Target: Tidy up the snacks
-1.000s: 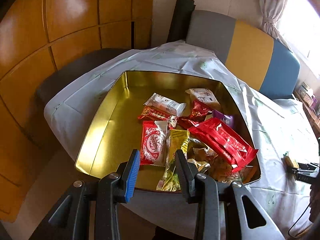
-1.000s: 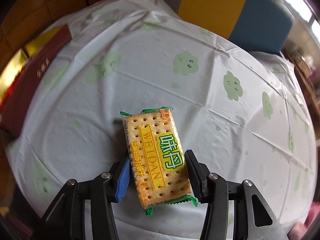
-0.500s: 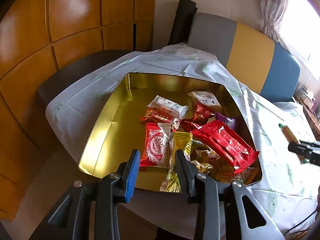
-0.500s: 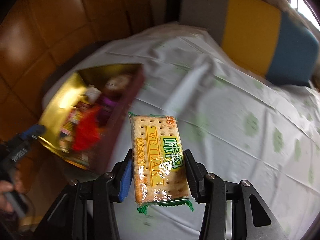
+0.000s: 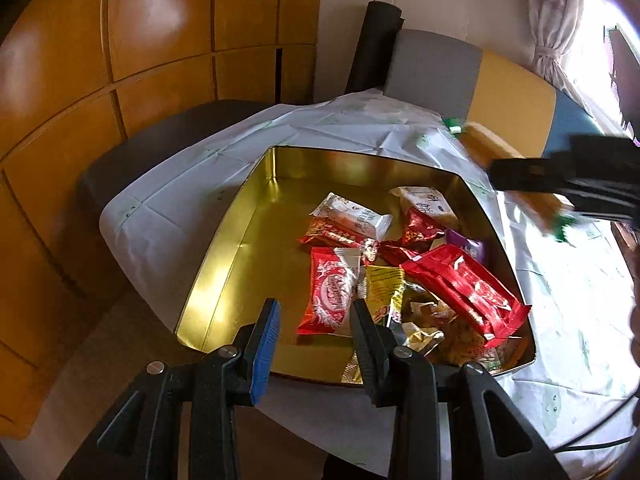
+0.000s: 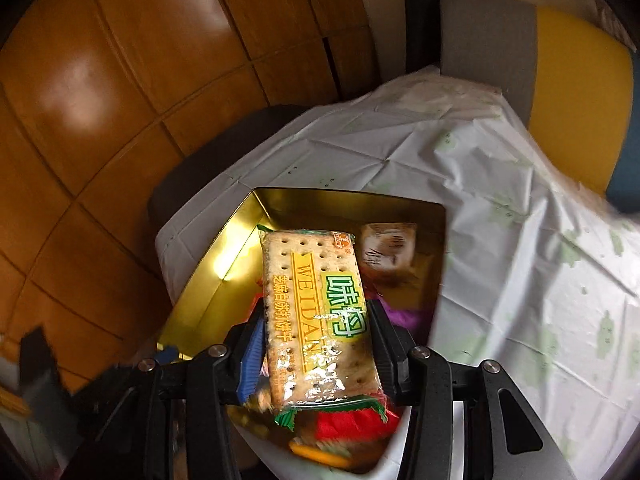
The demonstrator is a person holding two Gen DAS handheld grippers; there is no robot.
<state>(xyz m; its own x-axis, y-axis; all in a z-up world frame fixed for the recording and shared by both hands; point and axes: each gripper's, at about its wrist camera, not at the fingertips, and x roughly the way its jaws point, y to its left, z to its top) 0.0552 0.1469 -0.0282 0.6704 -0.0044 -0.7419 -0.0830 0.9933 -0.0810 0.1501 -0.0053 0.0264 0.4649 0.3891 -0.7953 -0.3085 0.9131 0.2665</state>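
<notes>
cracker packet (image 6: 316,312), clear wrapper, green-yellow label

Right hand-held gripper (image 6: 316,344) angled down, clamped on load; left hand-held gripper (image 5: 314,330) angled down, jaws parted, empty.

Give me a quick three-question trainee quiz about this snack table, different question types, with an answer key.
1. True or false: the right gripper grips a green-edged cracker packet.
2. Multiple choice: the gold metal tin is A) lidded, B) open with snacks inside, C) upside down.
3. Fill in: the left gripper holds ____, poised at the tin's near edge.

Key: 1 true. 2 B. 3 nothing.
</notes>
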